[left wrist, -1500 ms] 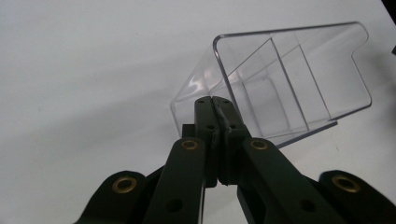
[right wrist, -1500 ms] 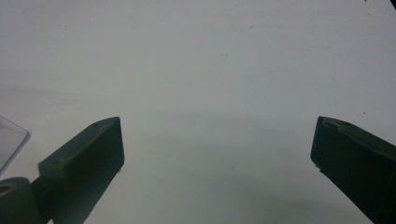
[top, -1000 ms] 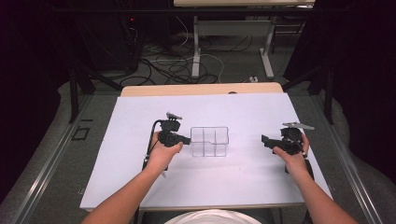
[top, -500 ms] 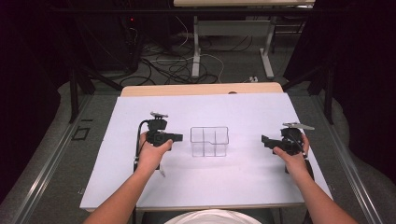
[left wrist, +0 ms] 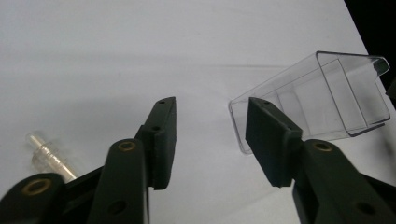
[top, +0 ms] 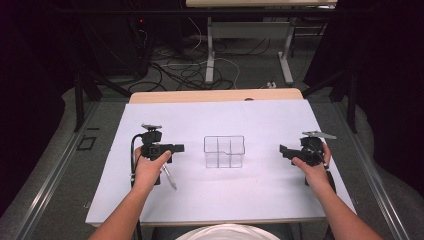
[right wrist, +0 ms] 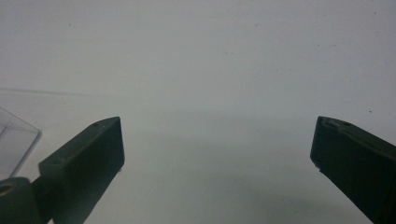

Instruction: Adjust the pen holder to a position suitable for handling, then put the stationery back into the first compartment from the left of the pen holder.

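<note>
A clear plastic box (top: 224,151) with several compartments stands in the middle of the white sheet (top: 225,115). My left gripper (top: 177,147) is to its left, pointing at it and a hand's width away. Its jaws have just been opening and stand open with nothing between them. In the left gripper view the left gripper (left wrist: 210,107) frames bare sheet, with the box (left wrist: 317,93) beyond the right jaw. A small clear tube piece (left wrist: 46,154) lies low at the left. My right gripper (top: 282,149) is right of the box, open and empty. The right gripper view shows the right gripper (right wrist: 218,126) wide apart over the sheet.
A thin pen-like stick (top: 168,176) lies on the sheet beside the left hand. The table's wooden back edge (top: 215,95) shows beyond the sheet. Cables and table legs (top: 210,60) are on the floor behind. The box corner (right wrist: 14,140) sits at the left of the right gripper view.
My left gripper has drawn back to the left, away from the clear box, and its jaws have opened. The right hand has kept still.
</note>
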A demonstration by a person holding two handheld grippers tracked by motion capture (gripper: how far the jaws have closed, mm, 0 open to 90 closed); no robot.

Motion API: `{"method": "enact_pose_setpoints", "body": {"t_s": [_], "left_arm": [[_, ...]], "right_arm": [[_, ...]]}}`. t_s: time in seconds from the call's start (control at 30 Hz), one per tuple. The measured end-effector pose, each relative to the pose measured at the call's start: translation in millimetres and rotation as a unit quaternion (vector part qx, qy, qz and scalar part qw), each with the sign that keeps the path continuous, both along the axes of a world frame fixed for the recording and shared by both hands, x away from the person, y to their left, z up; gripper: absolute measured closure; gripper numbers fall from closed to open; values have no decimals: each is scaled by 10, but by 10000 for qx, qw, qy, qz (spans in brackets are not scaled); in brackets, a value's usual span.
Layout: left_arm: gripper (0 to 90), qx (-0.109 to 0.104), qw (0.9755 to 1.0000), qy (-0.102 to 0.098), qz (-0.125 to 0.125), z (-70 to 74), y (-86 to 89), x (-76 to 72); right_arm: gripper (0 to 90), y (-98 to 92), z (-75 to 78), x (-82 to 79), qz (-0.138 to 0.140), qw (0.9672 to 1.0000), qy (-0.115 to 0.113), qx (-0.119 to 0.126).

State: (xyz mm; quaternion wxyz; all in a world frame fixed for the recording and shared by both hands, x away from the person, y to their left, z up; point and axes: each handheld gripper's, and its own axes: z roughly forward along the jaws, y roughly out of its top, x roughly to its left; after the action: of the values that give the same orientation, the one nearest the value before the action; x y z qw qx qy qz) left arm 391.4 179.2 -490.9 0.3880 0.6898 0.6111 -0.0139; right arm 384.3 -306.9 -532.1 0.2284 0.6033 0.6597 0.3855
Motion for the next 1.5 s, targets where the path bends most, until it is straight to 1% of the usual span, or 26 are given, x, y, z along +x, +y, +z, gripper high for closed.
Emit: {"method": "enact_pose_setpoints", "body": {"t_s": [0.13, 0.17, 0.2, 0.23, 0.27, 0.33, 0.37, 0.4, 0.43, 0.47, 0.53, 0.63, 0.7, 0.77, 0.8, 0.83, 0.93, 1.0, 1.03, 1.07, 1.13, 1.17, 1.3, 1.33, 1.4, 1.5], "left_arm": [[441, -122, 9997, -2, 208, -60, 123, -28], [417, -82, 9998, 14, 199, -67, 161, -34], [391, -123, 9995, 27, 294, -75, 175, -38], [357, -103, 9994, 76, 316, -86, 196, -39], [326, -145, 9990, 131, 398, -95, 201, -41], [301, -114, 9987, 176, 460, -110, 240, -50], [257, -96, 9984, 193, 518, -113, 250, -52], [257, -72, 9981, 185, 579, -117, 260, -52], [228, -119, 9978, 240, 608, -115, 272, -54], [197, -103, 9977, 246, 620, -120, 282, -56], [160, 9, 9971, 335, 677, -122, 291, -73], [159, 87, 9960, 438, 773, -141, 314, -93], [159, 53, 9959, 439, 784, -150, 337, -107], [160, 32, 9961, 374, 801, -155, 367, -122], [165, -20, 9956, 437, 833, -146, 385, -134], [165, -20, 9954, 398, 869, -149, 401, -143], [167, -176, 9931, 478, 1061, -148, 425, -188], [177, -200, 9916, 509, 1172, -153, 426, -212], [184, -228, 9915, 496, 1179, -155, 430, -218], [190, -237, 9913, 539, 1180, -148, 430, -229], [197, -248, 9910, 519, 1206, -146, 426, -241], [198, -204, 9910, 498, 1228, -147, 424, -245], [232, -228, 9889, 590, 1343, -176, 412, -256], [240, -194, 9891, 626, 1319, -178, 420, -262], [265, -236, 9883, 669, 1352, -200, 413, -273], [300, -192, 9872, 771, 1382, -245, 390, -283]], "right_arm": [[22, 5, -1, 13, 66, 10000, -12, -14], [22, 13, -3, 16, 50, 10000, -2, -1], [22, 16, -4, 18, 49, 10000, 3, 1], [22, 16, -3, 19, 63, 10000, 4, -4], [22, 13, -4, 21, 77, 10000, -9, -21], [22, 16, -2, 18, 61, 10000, 4, 2], [22, 12, -1, 16, 49, 10000, 2, 6], [22, 12, -1, 16, 49, 10000, 2, 6], [22, 10, -1, 16, 40, 10000, 6, 11], [23, 3, -3, 16, 53, 10000, -3, -13], [23, 1, -3, 14, 54, 10000, -4, -17], [23, -1, 1, 10, 76, 10000, -5, -27], [23, 1, 1, 13, 72, 10000, -5, -21], [23, 1, -1, 15, 68, 10000, 0, -13], [23, 0, -1, 15, 67, 10000, 3, -15], [23, -1, 1, 15, 66, 10000, 3, -21], [23, -3, 8, 12, 71, 10000, -22, -3], [24, -5, 8, 12, 55, 10000, -16, -1], [24, -5, 8, 11, 49, 10000, -14, 5], [24, -4, 9, 11, 53, 10000, -15, 2], [24, -2, 12, 9, 67, 10000, -25, -4], [25, -1, 12, 7, 61, 10000, -27, -4], [26, -8, 9, 10, 36, 10000, -17, -10], [27, -9, 7, 12, 34, 10000, -15, -17], [27, -7, 6, 16, 44, 10000, -12, -12], [27, 9, 4, 16, 53, 10000, 13, -15]]}}
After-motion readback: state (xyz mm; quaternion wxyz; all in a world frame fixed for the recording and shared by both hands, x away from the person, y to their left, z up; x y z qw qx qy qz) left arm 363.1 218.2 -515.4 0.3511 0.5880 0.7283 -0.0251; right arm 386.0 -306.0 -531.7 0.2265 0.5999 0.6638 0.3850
